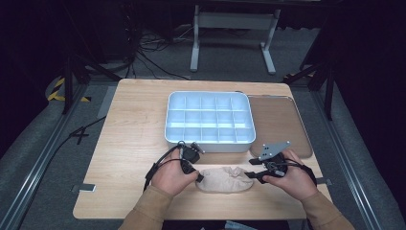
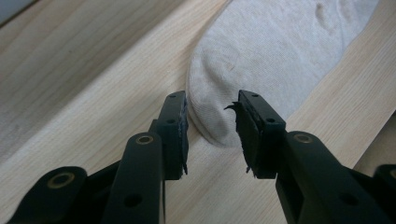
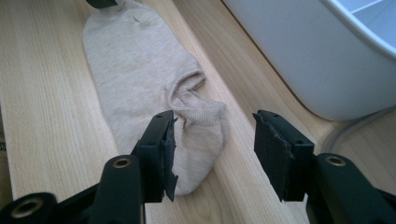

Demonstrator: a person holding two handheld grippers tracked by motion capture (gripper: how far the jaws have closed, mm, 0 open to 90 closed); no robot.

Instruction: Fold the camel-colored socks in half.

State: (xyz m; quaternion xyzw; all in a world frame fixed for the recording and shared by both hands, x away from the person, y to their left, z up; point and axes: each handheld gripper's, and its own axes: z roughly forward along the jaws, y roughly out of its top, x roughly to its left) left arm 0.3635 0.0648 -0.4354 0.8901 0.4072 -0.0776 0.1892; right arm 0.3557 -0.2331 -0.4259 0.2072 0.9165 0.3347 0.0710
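A beige ankle sock (image 1: pixel 225 178) lies flat on the wooden table (image 1: pixel 129 143) near its front edge, between my two hands. My left gripper (image 1: pixel 198 176) is at the sock's toe end. In the left gripper view the rounded toe (image 2: pixel 261 56) sits between the jaws of the left gripper (image 2: pixel 212 121), with the left pad (image 2: pixel 180 126) at its edge and no bunching of the cloth. My right gripper (image 1: pixel 251 176) is at the cuff end. In the right gripper view the sock (image 3: pixel 140 70) has its cuff between the wide-open jaws of the right gripper (image 3: pixel 212 140), nearer the left one.
A white tray with many compartments (image 1: pixel 209 139) stands just behind the sock, its wall (image 3: pixel 289 56) close on one side in the right gripper view. A flat brown tray (image 1: pixel 277 120) lies to its right. Bare wood stretches to the left of the trays.
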